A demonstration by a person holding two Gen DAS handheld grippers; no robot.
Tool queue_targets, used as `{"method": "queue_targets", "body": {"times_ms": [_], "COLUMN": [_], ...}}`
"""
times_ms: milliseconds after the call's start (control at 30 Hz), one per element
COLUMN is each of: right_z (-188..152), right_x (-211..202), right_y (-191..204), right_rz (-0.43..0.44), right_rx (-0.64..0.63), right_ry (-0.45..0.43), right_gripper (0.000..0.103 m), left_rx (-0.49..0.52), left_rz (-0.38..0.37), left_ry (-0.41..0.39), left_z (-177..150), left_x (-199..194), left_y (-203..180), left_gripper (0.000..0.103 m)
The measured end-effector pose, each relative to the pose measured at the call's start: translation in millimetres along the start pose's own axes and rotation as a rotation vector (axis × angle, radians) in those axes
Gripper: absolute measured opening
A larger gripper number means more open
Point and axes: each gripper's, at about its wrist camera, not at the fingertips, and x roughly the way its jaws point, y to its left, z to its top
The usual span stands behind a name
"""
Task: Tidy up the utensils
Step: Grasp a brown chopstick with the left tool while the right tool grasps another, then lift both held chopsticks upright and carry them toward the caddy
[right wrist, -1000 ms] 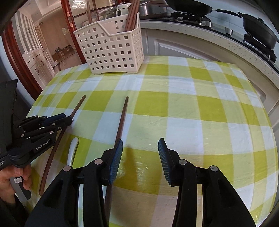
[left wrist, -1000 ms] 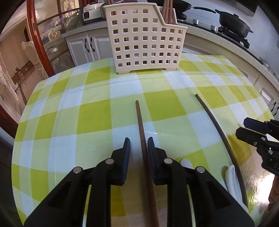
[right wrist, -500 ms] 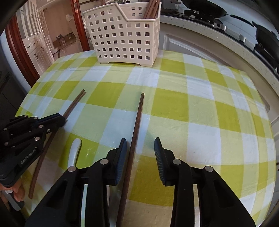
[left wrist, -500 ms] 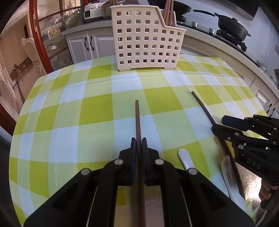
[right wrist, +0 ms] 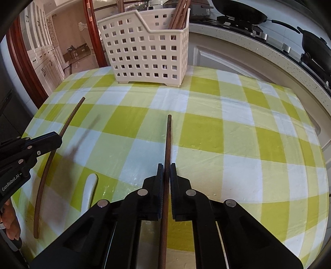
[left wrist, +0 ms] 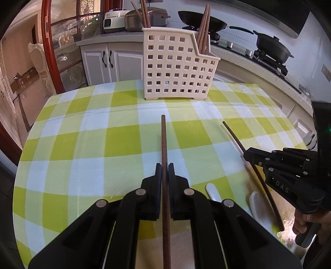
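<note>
Gripping one brown chopstick apiece over the checked tablecloth (left wrist: 86, 144).
The cream slotted basket (left wrist: 178, 68) stands at the table's far edge, chopsticks upright inside. Left gripper (left wrist: 164, 171): jaws clamped on the left chopstick (left wrist: 163, 140), which runs forward between them. Right gripper (right wrist: 166, 171): jaws likewise pinching the right chopstick (right wrist: 168, 140). A white spoon (right wrist: 89, 190) lies between the two.

Pretty bright kitchen. Speckled worktop (left wrist: 244, 60) curves round the back, with a black wok (left wrist: 198, 19) and a lidded pan (left wrist: 273, 48) on the hob, plus two rice cookers (left wrist: 134, 17). White cabinets (left wrist: 111, 64) underneath, red-framed glass door (left wrist: 51, 47) on the left, ornate white chair (left wrist: 39, 60) beyond it.
</note>
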Motion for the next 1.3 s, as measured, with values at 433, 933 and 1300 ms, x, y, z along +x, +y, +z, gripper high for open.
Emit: {"method": "queue_targets", "body": {"times_ms": [433, 933, 1300], "right_z": [14.2, 12.2, 7.4], "right_x": [-70.6, -124.2, -142.6], "right_y": [-20.3, -22.6, -22.4], "right_rz": [0.020, 0.033, 0.038], "right_rx": [0.040, 0.047, 0.050], "right_ry": [-0.141, -0.247, -0.279], "right_gripper": [0.006, 0.006, 0.006], "left_rx": [-0.031, -0.029, -0.019], "left_rz": [-0.040, -0.025, -0.027], "left_ry": [-0.112, -0.234, -0.269], "left_z": [16.9, 24.2, 22.3], "left_x": [-51.0, -111.1, -130.8], "left_y": [-1.9, -13.5, -18.8], "left_gripper": [0.006, 0.006, 0.006]}}
